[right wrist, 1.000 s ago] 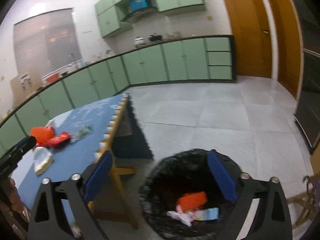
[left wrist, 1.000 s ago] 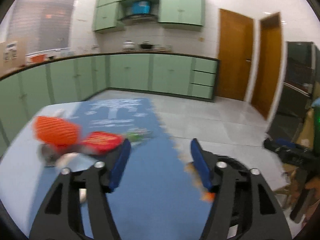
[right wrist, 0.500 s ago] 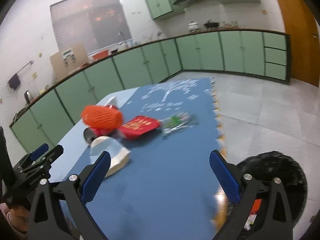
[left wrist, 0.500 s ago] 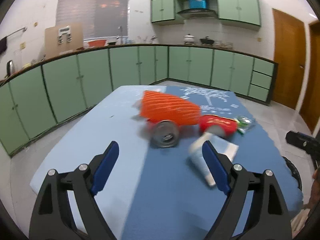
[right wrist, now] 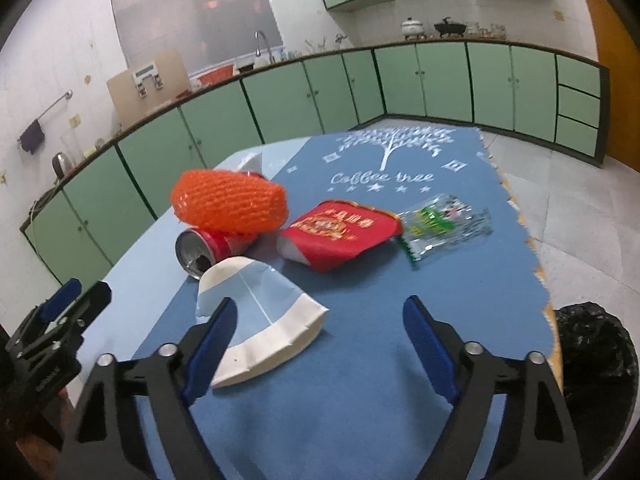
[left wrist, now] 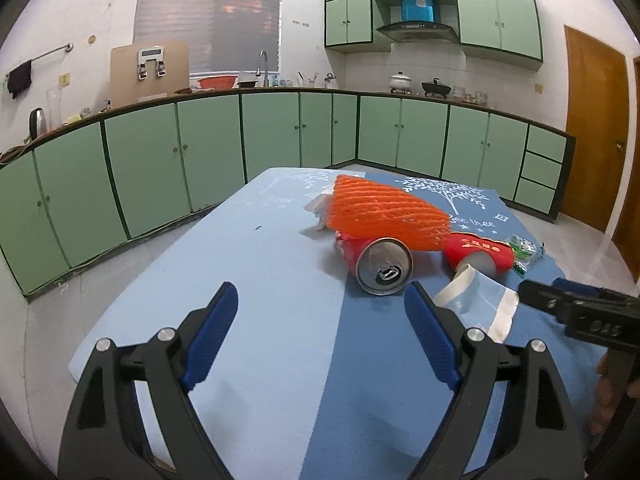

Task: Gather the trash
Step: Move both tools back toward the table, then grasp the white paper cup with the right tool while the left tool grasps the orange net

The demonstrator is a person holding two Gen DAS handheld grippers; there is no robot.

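On the blue cloth (right wrist: 400,364) a small heap of trash sits mid-table, with bare cloth on every side of it and most of all on the near side, under both grippers. Left gripper (left wrist: 320,310) hangs wide apart and empty over the pale half of the cloth; the can (left wrist: 382,264) lies just beyond its tips, silver top facing the camera. Right gripper (right wrist: 318,322) is likewise spread and holds nothing, its left finger lying over the flattened paper cup (right wrist: 260,320), pale blue with a white rim band. Whether finger and cup touch cannot be told.

Behind the can rests an orange foam net (right wrist: 230,202), ribbed and soft, lying on top of it. Beside these a crushed red cup (right wrist: 338,236) with gold print lies on its side, and a clear crinkled wrapper (right wrist: 444,226) with green print touches its far end, close to the cloth's fringed right edge. Past that edge, on the floor at lower right, stands a bin (right wrist: 596,364) lined with a shiny black bag. Green cabinets (left wrist: 208,152) ring the room, well apart from the table
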